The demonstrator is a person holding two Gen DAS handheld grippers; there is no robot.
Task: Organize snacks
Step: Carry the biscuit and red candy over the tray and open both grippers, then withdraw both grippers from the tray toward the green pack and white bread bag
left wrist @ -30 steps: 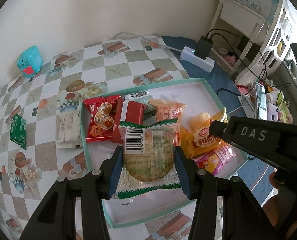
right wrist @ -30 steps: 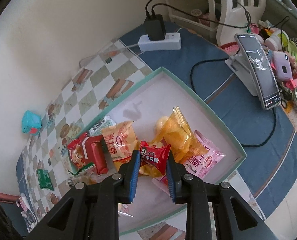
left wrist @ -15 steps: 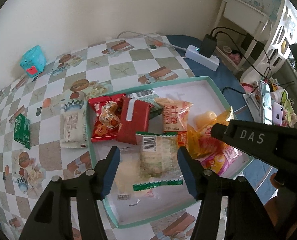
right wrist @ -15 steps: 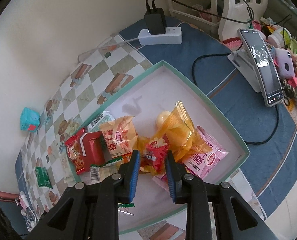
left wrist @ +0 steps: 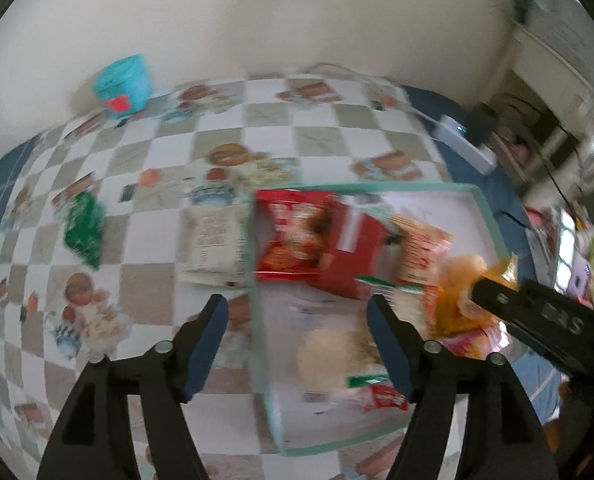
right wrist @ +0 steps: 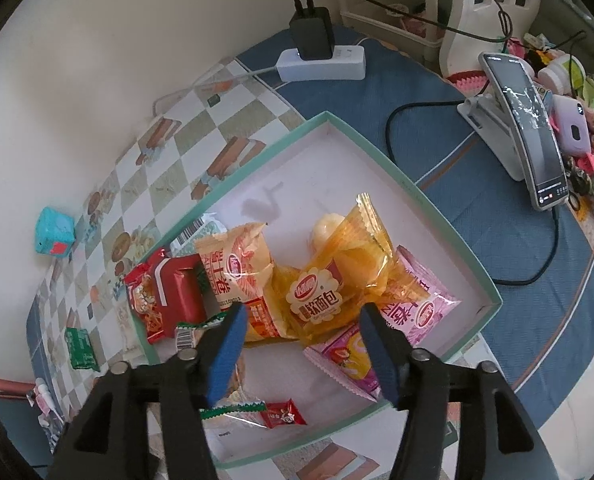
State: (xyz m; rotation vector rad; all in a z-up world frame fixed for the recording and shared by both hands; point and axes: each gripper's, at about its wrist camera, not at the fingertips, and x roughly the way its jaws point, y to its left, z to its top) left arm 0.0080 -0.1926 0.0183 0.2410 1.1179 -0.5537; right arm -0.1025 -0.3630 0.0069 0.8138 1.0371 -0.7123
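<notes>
A shallow teal-rimmed box (right wrist: 429, 196) holds several snack packets: red ones (right wrist: 165, 300), an orange bread packet (right wrist: 329, 276), pink ones (right wrist: 417, 308), a clear green-edged cracker packet (left wrist: 337, 356) and a small red packet (right wrist: 283, 414). My right gripper (right wrist: 301, 336) is open and empty above the orange packets. My left gripper (left wrist: 297, 328) is open and empty over the box's left rim (left wrist: 257, 320); that view is blurred. A white packet (left wrist: 213, 244) and a green packet (left wrist: 83, 228) lie on the chequered cloth outside the box.
A turquoise cube (left wrist: 123, 82) stands by the wall. A white power strip with a black charger (right wrist: 321, 52) and cables lie behind the box. A phone on a stand (right wrist: 533, 132) and small clutter sit to the right on the blue cloth.
Both grippers opened. The left let go of the cracker packet and swung left. The right dropped the small red packet into the box's near corner.
</notes>
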